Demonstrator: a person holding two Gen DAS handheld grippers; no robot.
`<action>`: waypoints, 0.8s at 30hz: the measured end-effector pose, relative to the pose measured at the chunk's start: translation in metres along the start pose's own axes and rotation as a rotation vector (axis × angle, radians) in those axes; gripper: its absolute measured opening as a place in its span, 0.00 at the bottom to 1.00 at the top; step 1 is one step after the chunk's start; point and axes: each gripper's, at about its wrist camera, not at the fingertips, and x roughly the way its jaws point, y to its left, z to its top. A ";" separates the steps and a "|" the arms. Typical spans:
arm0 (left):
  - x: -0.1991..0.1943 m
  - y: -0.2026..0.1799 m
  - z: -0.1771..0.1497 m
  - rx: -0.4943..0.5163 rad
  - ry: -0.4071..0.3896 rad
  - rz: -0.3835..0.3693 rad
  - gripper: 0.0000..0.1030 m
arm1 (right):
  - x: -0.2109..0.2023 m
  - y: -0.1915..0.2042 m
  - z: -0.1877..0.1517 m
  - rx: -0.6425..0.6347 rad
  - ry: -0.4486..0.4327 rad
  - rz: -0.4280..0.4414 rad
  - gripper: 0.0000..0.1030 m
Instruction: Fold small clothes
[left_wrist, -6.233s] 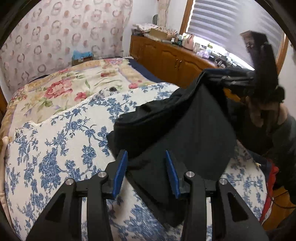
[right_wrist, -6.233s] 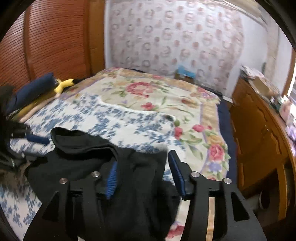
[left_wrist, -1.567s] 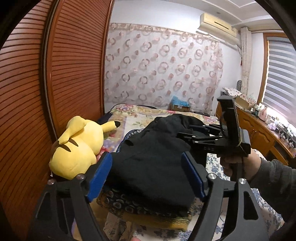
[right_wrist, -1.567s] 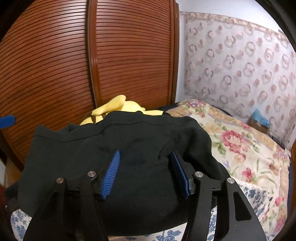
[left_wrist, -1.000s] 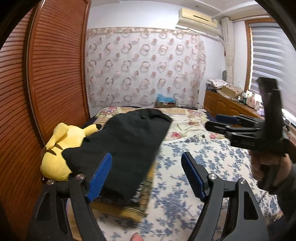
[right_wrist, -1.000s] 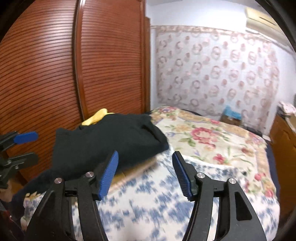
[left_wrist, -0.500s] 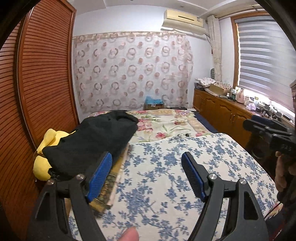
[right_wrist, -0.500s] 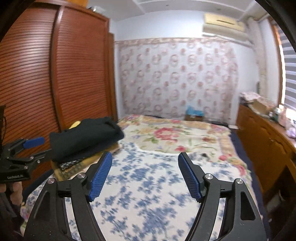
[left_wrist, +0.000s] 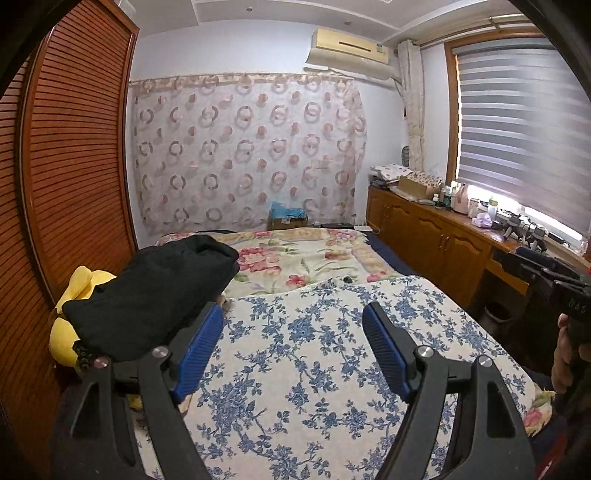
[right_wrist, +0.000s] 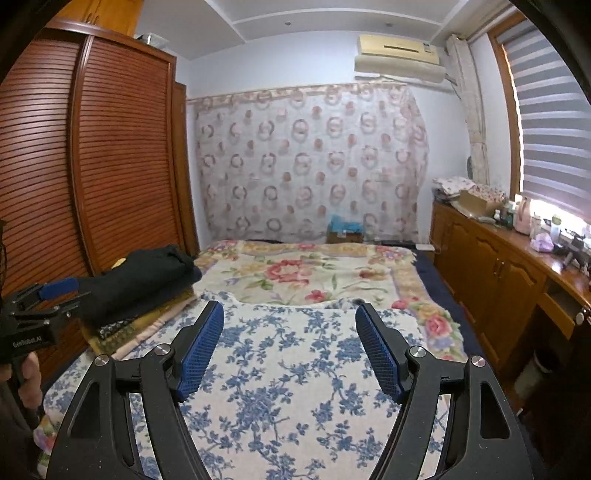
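Black knit garment (left_wrist: 155, 291), folded soft and thick, tops a stack at the bed's (right_wrist: 295, 387) left edge.
Left gripper (left_wrist: 291, 347) and right gripper (right_wrist: 290, 349): ribbed blue pads wide apart, empty, over floral quilt.

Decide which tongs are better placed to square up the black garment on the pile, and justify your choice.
Left, probably. The left tongs are open and empty right beside the black garment on the pile. The right tongs, also open, sit over the blue-flowered bedspread, farther from it.
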 end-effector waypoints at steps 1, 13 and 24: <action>-0.001 0.000 0.001 -0.002 -0.003 0.001 0.76 | -0.001 -0.002 -0.001 0.004 -0.001 -0.001 0.74; -0.007 0.000 0.004 -0.005 -0.016 0.014 0.76 | -0.003 -0.002 -0.004 0.002 0.003 -0.003 0.74; -0.008 0.000 0.003 -0.004 -0.010 0.025 0.76 | -0.004 0.002 -0.005 0.000 -0.001 0.006 0.74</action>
